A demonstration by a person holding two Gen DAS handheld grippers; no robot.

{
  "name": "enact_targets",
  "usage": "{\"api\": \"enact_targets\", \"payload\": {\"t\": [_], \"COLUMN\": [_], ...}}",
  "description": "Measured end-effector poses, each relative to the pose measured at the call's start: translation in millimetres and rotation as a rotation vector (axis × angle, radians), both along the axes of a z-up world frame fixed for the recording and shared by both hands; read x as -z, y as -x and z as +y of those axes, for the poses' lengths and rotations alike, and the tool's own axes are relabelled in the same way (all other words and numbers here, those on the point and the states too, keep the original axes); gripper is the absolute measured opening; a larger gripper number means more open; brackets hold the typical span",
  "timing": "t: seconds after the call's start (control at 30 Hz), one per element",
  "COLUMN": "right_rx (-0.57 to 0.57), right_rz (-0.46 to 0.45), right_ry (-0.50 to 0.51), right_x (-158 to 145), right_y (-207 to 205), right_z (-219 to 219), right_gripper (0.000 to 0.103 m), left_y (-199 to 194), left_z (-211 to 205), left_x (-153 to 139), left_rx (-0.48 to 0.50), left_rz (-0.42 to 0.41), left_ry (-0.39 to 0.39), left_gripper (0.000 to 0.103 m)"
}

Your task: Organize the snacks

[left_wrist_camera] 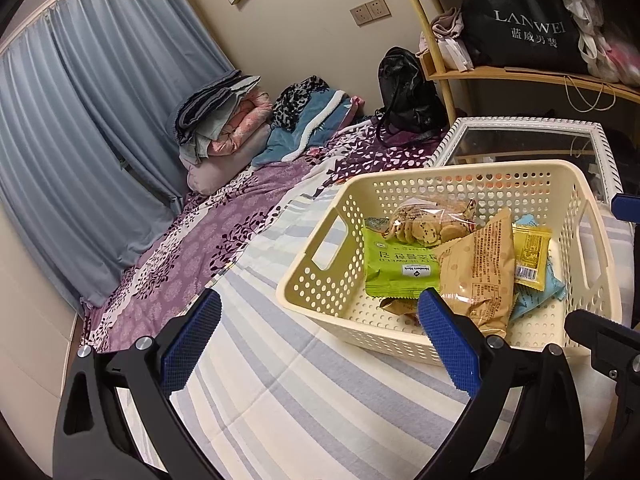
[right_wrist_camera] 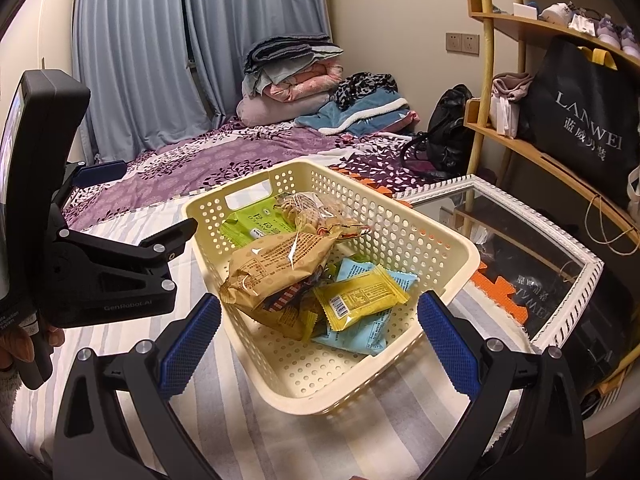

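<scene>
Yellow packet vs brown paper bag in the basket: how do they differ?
The yellow packet is small, flat and glossy; the brown paper bag is much bigger, puffy and crumpled. The yellow packet lies on light blue packets; the brown paper bag leans under a clear cookie bag. Both show printed label sides inside the basket.

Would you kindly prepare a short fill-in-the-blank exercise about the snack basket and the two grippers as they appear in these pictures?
1. The snacks lie inside a cream plastic ____ with perforated walls.
2. The left gripper and the right gripper both stand ____, holding nothing.
3. The yellow packet lies on top of a light ____ packet.
4. The clear bag holds round ____.

Missing words: basket; open; blue; cookies
</scene>
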State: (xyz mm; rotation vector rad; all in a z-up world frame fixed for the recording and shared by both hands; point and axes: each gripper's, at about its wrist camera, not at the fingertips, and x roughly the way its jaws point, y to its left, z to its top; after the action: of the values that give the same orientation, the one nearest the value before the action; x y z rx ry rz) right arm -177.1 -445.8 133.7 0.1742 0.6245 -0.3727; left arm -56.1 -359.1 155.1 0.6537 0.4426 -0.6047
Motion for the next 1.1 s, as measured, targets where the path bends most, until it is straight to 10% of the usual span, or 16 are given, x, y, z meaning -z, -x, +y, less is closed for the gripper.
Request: {"api": "enact_targets", "payload": {"t": [1.1], "right_rx": [0.007], "right_rz": [-0.002], "right_ry": [0.014], "right_x": [-0.8], "right_y": [-0.1], "right_z": [-0.7], "right_gripper": [0.098], "left_y": [4.9], "left_z": [1.8], "left_x": [4.3], "left_rx": [0.026], "left_rz": [0.003], "left_ry": [-0.011], "left_gripper": [0.1]}}
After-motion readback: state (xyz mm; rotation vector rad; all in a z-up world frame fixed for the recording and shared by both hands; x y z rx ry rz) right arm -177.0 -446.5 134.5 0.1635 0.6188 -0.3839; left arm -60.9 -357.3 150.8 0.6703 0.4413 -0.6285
